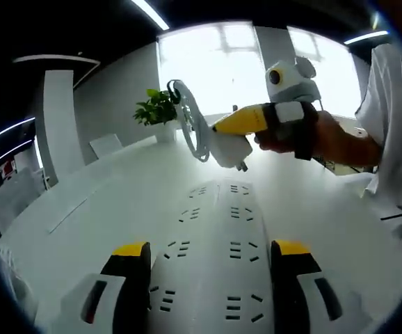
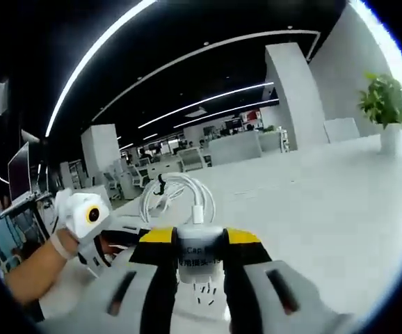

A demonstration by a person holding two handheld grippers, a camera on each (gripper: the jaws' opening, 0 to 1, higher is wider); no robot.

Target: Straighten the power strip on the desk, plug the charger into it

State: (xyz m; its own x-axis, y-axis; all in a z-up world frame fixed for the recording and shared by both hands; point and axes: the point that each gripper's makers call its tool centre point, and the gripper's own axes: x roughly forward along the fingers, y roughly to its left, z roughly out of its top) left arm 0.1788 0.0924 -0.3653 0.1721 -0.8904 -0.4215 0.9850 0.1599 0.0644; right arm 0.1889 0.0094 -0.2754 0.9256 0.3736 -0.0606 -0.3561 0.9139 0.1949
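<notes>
The white power strip [image 1: 215, 257] lies between the left gripper [image 1: 211, 252]'s jaws, which close against its long sides. The right gripper [image 2: 199, 240]'s jaws clamp the white charger [image 2: 199, 261], prongs pointing down, its coiled cable [image 2: 177, 195] just ahead of them, above the desk [image 2: 312, 202].

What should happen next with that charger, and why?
Probably lower the charger toward the power strip and line its prongs up with a socket. The right gripper holds the charger up in the air, prongs free, while the left gripper clamps the strip flat on the desk.
</notes>
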